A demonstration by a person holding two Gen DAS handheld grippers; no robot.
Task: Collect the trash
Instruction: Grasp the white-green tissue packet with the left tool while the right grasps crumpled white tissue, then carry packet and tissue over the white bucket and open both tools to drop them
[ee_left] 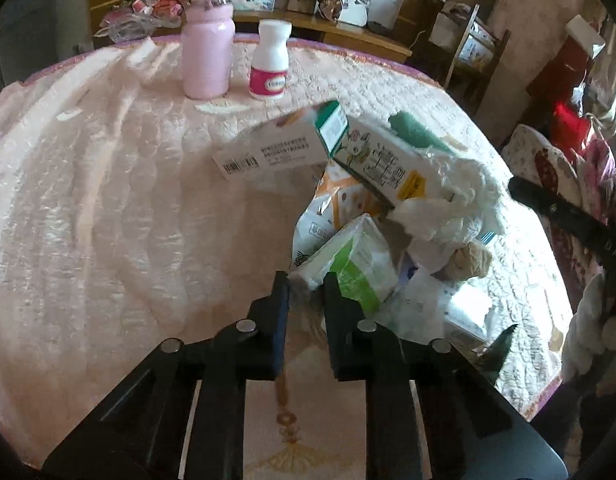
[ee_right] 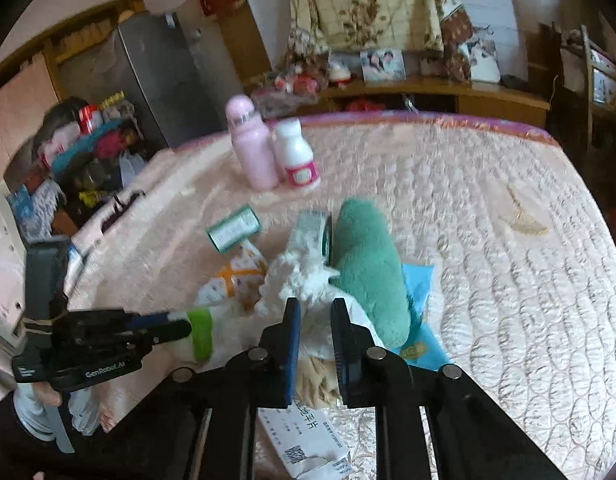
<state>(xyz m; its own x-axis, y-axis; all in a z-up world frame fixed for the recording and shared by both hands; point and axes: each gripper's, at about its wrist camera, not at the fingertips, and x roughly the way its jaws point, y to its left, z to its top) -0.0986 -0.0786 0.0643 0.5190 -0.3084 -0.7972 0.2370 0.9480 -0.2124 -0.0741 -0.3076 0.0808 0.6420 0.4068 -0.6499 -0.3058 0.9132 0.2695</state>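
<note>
A: Largest first. What is under me?

B: The quilted pink cover fills both views. On it, from centre toward 3 o'clock in my left view, sits the trash pile: cartons, wrappers, tissue.

A: Next by size?

B: A green plush roll, just past 12 o'clock of my right gripper, soft and bulky. Whether it counts as trash I cannot tell. Then a printed carton tilted on the heap, touching a white box at its 9 o'clock. Both look light and stiff-walled; I judge an edge grip would suit them, and a hard pinch would crush them.

A: Soft items?

B: Crumpled white tissue, nearly weightless and easily torn, so take a fistful. A green-and-white packet, probably slippery film; take it by a corner or a seam.

A: Gripper states?

B: My left gripper has its jaws drawn close, pinching the near corner of that packet. My right gripper is likewise nearly closed, with tissue or wrapper caught between the pads; exactly which I cannot tell.

A: Anything that is not trash?

B: A pink bottle and a small white bottle stand upright at 12 o'clock, well apart from the pile.
</note>
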